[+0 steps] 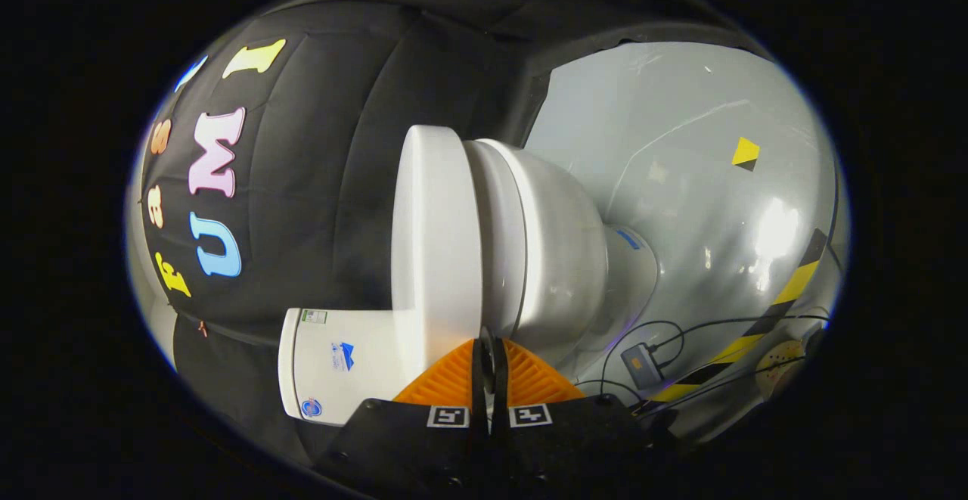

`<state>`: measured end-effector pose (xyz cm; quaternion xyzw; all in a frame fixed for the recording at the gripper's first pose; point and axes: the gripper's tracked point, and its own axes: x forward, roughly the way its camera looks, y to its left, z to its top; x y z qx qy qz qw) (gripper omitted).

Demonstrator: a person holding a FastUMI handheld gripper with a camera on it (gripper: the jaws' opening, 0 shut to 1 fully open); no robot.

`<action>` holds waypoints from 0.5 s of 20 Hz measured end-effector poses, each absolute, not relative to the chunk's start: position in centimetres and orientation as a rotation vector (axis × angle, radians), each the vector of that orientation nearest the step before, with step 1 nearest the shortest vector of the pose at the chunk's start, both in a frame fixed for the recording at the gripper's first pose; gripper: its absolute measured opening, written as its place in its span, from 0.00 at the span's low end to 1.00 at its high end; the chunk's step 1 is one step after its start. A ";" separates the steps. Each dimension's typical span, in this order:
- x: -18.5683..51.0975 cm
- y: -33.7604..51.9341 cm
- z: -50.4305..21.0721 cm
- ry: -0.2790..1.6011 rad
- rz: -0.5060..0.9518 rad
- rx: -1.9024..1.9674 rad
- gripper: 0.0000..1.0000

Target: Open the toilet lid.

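Note:
The view is rolled sideways. A white toilet stands just ahead of the fingers: its lid lies flat against the seat, with the bowl beyond and the tank beside the fingers. My gripper is shut, its fingertips pressed together. They sit right at the seam where the lid's rim meets the seat. I see nothing held between the fingers.
Glossy grey floor stretches behind the bowl. A small grey box with black cables lies near the toilet's base. Yellow-and-black tape runs across the floor, and a small yellow-and-black marker lies farther off.

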<state>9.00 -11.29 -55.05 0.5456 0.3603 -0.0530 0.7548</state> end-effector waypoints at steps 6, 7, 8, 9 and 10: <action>9.1 -10.3 -52.3 0.788 -0.110 1.045 0.05; 9.2 -10.0 -51.6 0.785 -0.113 1.015 0.05; 9.3 -9.7 -50.9 0.785 -0.114 0.987 0.05; 9.4 -9.5 -50.2 0.788 -0.113 0.957 0.05; 9.4 -9.3 -49.5 0.789 -0.111 0.921 0.05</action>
